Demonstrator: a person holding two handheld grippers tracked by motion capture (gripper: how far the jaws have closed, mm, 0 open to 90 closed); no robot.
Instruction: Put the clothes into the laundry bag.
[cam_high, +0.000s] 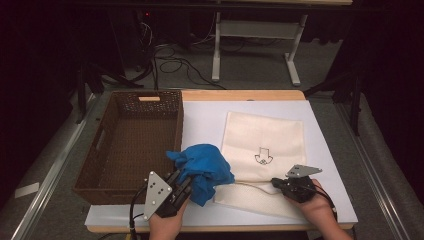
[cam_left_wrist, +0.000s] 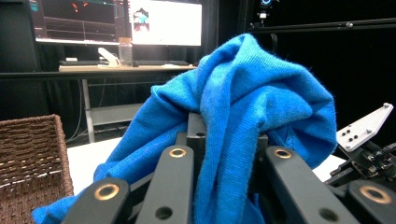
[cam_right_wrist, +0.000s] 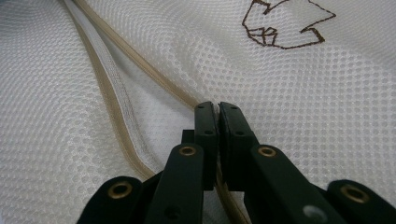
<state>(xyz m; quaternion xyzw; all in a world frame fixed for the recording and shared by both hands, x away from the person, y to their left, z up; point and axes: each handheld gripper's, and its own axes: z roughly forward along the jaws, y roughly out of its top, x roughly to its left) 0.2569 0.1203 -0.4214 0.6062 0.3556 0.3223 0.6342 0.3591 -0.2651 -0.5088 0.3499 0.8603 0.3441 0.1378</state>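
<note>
From above I see a white table top (cam_high: 320, 200) with a dark brown woven basket (cam_high: 131, 145) on its left half and a cream mesh bag (cam_high: 265, 150) lying flat on its right half, a small brown arrow-shaped emblem (cam_high: 262, 158) stitched at its middle. My left gripper (cam_high: 176, 186) sits at the near edge, just beside the basket's near right corner, and its jaws are clamped on a bunched blue cloth (cam_high: 204, 167). The cloth is lifted and hangs in loose folds between the basket and the bag, overlapping the bag's near left edge. In the left gripper view the blue cloth (cam_left_wrist: 243, 107) drapes over and between the black jaws, with the basket's wall (cam_left_wrist: 32, 158) at the lower left and desks with lit screens far behind. My right gripper (cam_high: 278, 184) rests on the near part of the mesh bag, by its tan zip line. In the right gripper view its jaws are pressed together right over the tan zip edge (cam_right_wrist: 116, 116) of the mesh bag (cam_right_wrist: 303, 116); I cannot tell whether any fabric is pinched between them.
</note>
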